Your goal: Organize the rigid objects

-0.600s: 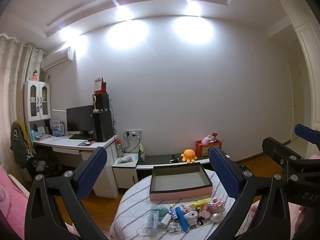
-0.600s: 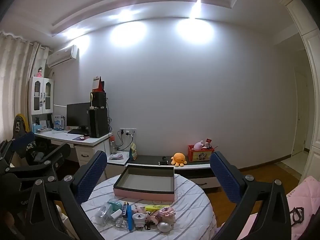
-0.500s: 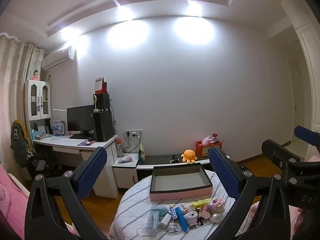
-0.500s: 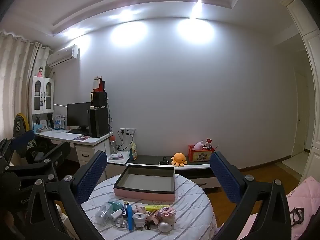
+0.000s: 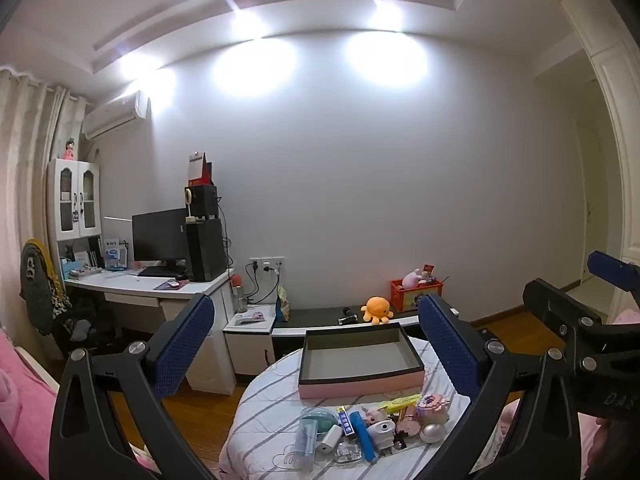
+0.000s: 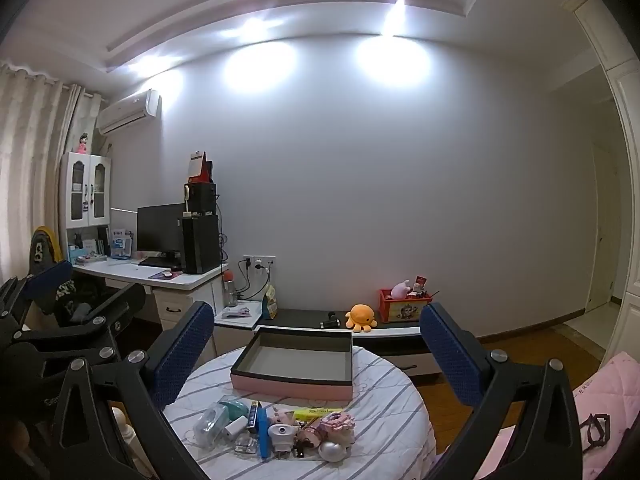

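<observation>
Left gripper spread wide, empty; right gripper likewise. Pink box open on round table, clutter pile at near edge.

Left gripper: matte black plastic frame, triangular cut-outs in each arm, round silver screw heads at joints. Fingers faced with dark blue dimpled rubber pads. Right gripper: same black frame, same blue textured fingers, silver screws along linkage. Faint embossed lettering on black body, seen from left wrist view; unreadable.
</observation>
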A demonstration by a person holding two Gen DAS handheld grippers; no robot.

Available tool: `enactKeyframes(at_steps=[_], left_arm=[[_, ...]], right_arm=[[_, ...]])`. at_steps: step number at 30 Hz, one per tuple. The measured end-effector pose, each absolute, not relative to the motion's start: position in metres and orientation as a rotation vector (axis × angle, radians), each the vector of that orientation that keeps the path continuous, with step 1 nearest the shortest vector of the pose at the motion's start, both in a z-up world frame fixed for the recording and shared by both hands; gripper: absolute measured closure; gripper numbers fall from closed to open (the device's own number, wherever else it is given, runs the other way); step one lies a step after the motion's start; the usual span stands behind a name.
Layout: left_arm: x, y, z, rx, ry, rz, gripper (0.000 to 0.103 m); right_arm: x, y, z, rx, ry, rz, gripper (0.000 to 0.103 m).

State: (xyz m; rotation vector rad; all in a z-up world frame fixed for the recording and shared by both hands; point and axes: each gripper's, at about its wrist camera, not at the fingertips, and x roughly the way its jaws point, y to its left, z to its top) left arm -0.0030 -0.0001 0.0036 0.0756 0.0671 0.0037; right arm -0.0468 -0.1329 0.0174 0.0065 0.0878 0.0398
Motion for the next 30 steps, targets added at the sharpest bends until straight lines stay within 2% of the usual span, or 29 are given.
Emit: enactKeyframes(at_steps=[30], left_arm=[[-0.0028,0.0019,-0.0009,0.074,0.070,-0.007,0.000]], right_arm=[[-0.0486,-0.1370,0.0105,0.012,0.096,0.055,0.000]])
